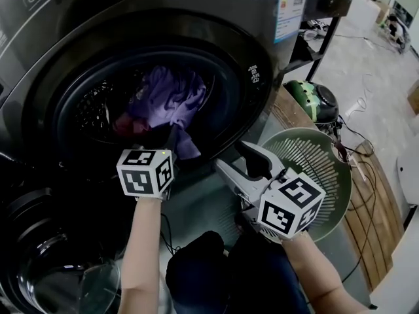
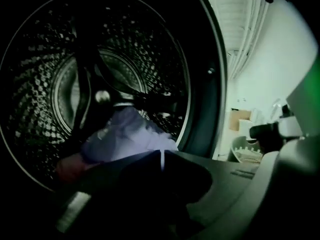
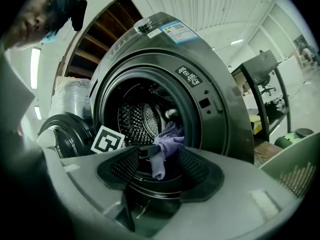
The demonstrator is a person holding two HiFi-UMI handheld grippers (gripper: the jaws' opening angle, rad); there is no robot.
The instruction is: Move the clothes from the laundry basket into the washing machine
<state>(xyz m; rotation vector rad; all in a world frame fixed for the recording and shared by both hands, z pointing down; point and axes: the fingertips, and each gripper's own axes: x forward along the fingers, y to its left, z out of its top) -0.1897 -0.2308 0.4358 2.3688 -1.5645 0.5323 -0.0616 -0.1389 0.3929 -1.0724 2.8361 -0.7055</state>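
The dark washing machine (image 1: 216, 31) stands with its drum open. A purple garment (image 1: 171, 97) lies in the drum mouth over a red one (image 1: 126, 124), and one end hangs across the door lip (image 3: 159, 166). My left gripper (image 1: 173, 139) reaches into the opening, its jaws pressed together on the purple garment (image 2: 125, 134). In the left gripper view only a thin slit shows at the left gripper (image 2: 161, 158). My right gripper (image 1: 239, 162) hovers open and empty between the machine and the green laundry basket (image 1: 330, 175), pointing at the drum (image 3: 142, 119).
The round glass door (image 1: 52, 254) hangs open at the lower left. A green helmet-like object (image 1: 313, 100) sits on a wooden board right of the machine, by a black metal rack (image 1: 330, 18). Cables lie on the floor at right. The person's dark-clothed knees (image 1: 216, 273) are below the grippers.
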